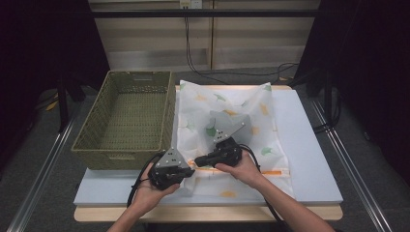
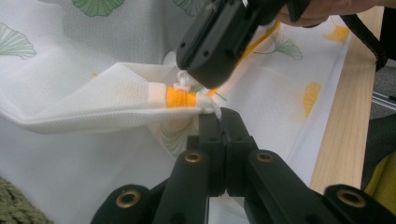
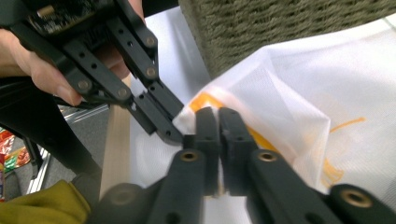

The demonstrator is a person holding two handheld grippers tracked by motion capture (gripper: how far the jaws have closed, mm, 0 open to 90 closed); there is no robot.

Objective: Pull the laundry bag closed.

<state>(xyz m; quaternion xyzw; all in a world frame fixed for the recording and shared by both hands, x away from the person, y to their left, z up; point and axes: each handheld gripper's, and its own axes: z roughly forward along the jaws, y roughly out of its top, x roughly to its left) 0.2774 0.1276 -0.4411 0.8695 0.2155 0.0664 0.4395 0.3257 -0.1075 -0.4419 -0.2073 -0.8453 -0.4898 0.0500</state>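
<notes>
Both black two-jaw grippers meet at the near left corner of the white mesh laundry bag with ginkgo-leaf print (image 1: 227,121), lying on the pale blue mat (image 1: 309,159) beside the green woven basket (image 1: 128,116). Left gripper (image 2: 219,116) pinches the orange zipper end taut, so the right gripper (image 3: 214,116), jaws pressed together on the zipper, can likely pull it.

High view: fixed above the near edge of the table (image 1: 309,145), facing forward and down, far enough back to take in the whole basket (image 1: 126,118). Left gripper view: very close, looking along closed jaws at the mesh bag (image 2: 93,107). Right gripper view: equally close, facing the basket (image 3: 280,28). Shared between both: the bag's (image 3: 299,93) orange-trimmed corner.
</notes>
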